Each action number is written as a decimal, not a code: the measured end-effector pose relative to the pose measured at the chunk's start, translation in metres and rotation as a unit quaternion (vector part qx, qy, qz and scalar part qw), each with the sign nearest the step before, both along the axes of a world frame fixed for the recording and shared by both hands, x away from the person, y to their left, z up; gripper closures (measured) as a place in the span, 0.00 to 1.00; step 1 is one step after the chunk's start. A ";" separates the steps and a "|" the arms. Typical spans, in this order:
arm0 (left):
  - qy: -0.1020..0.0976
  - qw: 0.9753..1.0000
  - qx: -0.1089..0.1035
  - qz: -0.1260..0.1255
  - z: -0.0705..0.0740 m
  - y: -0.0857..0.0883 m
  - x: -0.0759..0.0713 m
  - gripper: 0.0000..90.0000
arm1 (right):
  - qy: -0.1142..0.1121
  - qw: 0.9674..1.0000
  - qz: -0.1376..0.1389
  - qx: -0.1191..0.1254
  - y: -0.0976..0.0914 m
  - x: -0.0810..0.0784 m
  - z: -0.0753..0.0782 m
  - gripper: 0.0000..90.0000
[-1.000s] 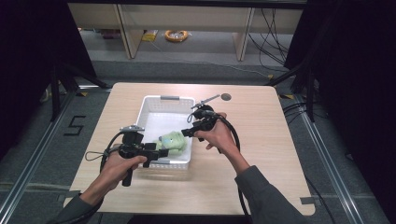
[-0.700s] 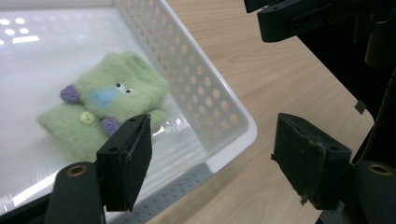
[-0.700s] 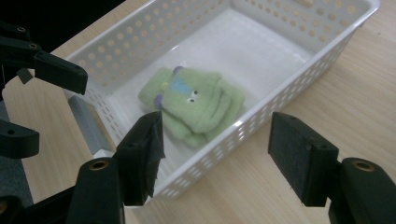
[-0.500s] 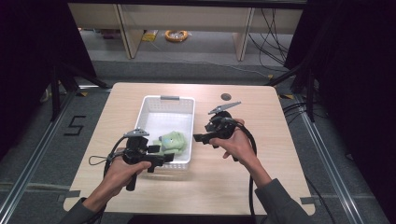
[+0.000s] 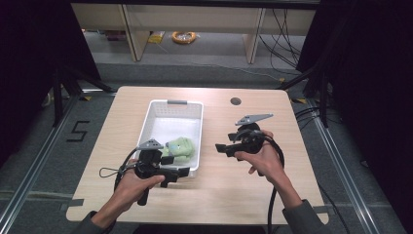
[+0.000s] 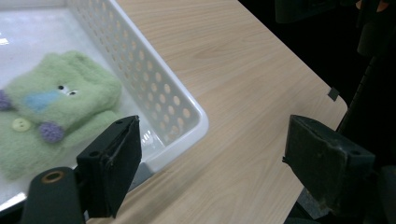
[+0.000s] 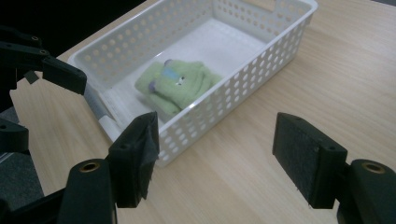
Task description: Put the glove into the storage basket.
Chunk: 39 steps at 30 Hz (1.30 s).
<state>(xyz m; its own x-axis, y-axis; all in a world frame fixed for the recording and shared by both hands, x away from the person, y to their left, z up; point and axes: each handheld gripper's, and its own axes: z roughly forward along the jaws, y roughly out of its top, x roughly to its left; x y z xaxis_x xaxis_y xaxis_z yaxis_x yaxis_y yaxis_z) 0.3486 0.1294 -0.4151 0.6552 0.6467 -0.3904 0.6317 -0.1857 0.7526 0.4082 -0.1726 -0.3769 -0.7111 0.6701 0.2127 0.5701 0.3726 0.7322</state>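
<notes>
A green plush toy (image 5: 180, 148) with button eyes lies in the near end of a white perforated basket (image 5: 146, 127). My left gripper (image 5: 186, 172) hovers at the basket's near right corner; its jaws have just been opening and stand wide apart. In the left gripper view, the left gripper (image 6: 212, 140) spans the basket's corner rim (image 6: 187, 100), and the toy (image 6: 51, 102) lies to the left, untouched. My right gripper (image 5: 220, 147) is over bare table to the right of the basket. It too has just been opening, with nothing between the fingers of the right gripper (image 7: 217, 135). From there the toy (image 7: 180, 86) shows inside the basket (image 7: 280, 35).
The light wooden table (image 5: 243, 195) has a small round hole (image 5: 235, 101) at the back. Cables trail from both grippers toward the near edge. Dark floor, rails and shelving surround the table.
Both grippers were at the toy over the basket's near end. The right one has moved right onto bare table, the left has drawn back to the corner, and the toy now lies free.
</notes>
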 end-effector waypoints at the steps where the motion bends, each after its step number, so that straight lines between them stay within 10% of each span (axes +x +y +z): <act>1: -0.002 1.000 0.001 0.000 0.000 -0.001 -0.001 0.21 | -0.009 1.000 0.004 0.001 -0.003 0.000 -0.001 0.36; 39: -0.035 0.999 0.005 -0.031 -0.029 -0.022 -0.031 0.20 | -0.008 0.998 -0.041 0.042 -0.073 -0.055 -0.050 0.25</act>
